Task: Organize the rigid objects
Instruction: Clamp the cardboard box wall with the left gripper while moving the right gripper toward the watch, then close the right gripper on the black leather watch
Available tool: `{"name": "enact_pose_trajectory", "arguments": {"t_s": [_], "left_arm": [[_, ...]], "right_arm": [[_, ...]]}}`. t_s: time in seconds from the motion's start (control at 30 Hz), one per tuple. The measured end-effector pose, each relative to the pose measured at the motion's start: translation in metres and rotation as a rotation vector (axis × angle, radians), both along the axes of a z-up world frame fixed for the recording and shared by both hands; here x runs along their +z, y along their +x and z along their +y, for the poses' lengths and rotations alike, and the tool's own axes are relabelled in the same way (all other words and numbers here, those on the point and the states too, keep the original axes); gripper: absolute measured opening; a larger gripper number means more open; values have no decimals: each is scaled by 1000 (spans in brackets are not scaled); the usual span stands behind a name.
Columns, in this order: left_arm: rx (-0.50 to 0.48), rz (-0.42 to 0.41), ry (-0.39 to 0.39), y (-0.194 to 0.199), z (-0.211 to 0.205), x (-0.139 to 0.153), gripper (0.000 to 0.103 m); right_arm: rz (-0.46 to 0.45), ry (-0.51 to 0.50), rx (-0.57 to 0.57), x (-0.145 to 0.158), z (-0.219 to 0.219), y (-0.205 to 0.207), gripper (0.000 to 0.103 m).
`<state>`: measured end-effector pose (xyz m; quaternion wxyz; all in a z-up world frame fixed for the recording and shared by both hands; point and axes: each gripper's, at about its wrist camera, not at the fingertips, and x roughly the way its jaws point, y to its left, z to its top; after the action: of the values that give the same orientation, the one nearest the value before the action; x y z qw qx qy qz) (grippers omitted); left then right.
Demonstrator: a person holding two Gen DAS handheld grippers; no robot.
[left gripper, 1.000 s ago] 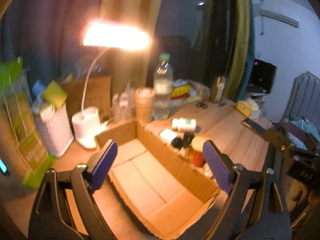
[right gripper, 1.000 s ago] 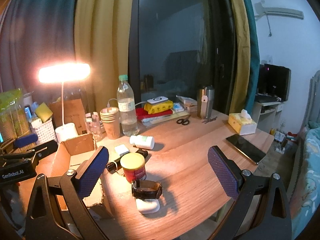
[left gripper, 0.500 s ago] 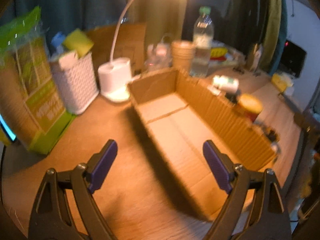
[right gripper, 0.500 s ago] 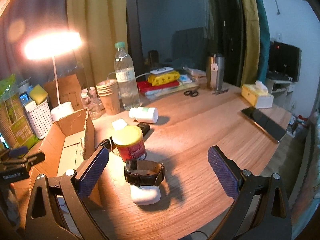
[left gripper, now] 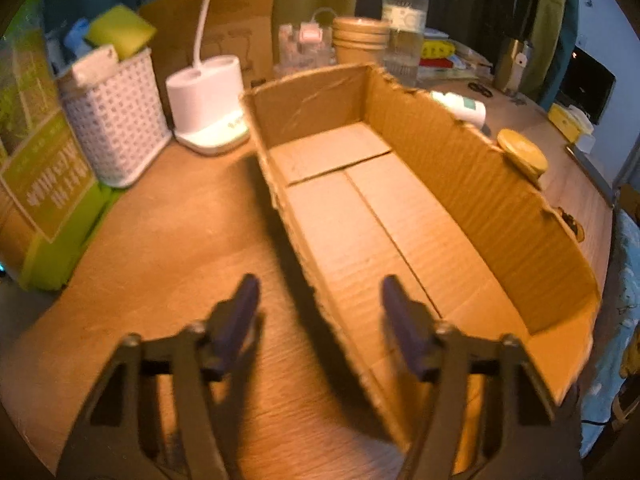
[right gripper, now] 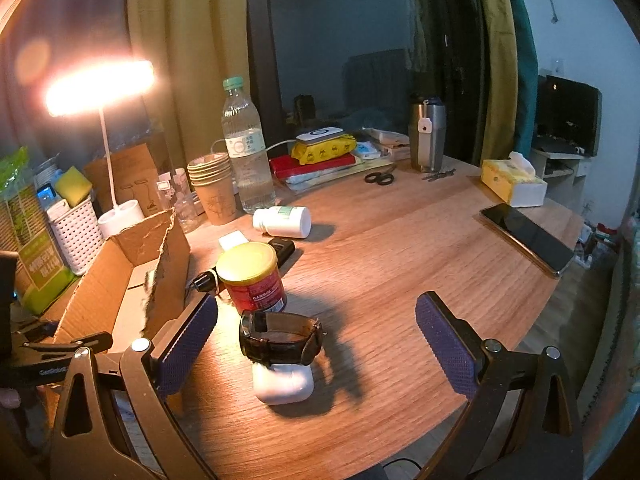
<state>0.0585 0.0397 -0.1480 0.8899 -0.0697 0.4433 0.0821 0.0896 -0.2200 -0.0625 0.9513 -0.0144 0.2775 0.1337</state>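
A lamp-lit wooden tabletop (right gripper: 400,264) carries an empty cardboard box (left gripper: 400,216); its near wall is straddled by the left hand-held gripper (left gripper: 320,320), whose jaws are closing, probably so the box is steadied. The right hand-held gripper (right gripper: 316,340) is held open around the watch (right gripper: 280,338), which rests on a white case (right gripper: 282,384) beside the red can (right gripper: 252,280), apparently as the first item for the box.
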Motion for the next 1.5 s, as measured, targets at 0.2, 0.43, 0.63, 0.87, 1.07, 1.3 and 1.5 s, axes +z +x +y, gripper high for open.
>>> {"name": "enact_pose_trajectory", "arguments": {"t_s": [0.2, 0.43, 0.63, 0.87, 1.07, 1.3, 1.5], "left_arm": [[-24, 30, -9, 10, 6, -7, 37], [-59, 14, 14, 24, 20, -3, 17], [-109, -26, 34, 31, 32, -5, 13], [-132, -59, -12, 30, 36, -5, 13], [-125, -78, 3, 24, 33, -4, 13], [-118, -85, -4, 19, 33, -3, 13], [-117, -85, -4, 18, 33, -3, 13]], "right_arm": [[4, -9, 1, -1, 3, 2, 101], [18, -30, -5, -6, 8, 6, 101], [36, -51, -21, -13, 12, 13, 101], [79, -69, -29, -27, 23, 25, 101], [138, -100, 14, -46, 41, 39, 101], [184, -155, 50, -62, 53, 54, 101], [213, -220, 78, -71, 63, 57, 84]]}}
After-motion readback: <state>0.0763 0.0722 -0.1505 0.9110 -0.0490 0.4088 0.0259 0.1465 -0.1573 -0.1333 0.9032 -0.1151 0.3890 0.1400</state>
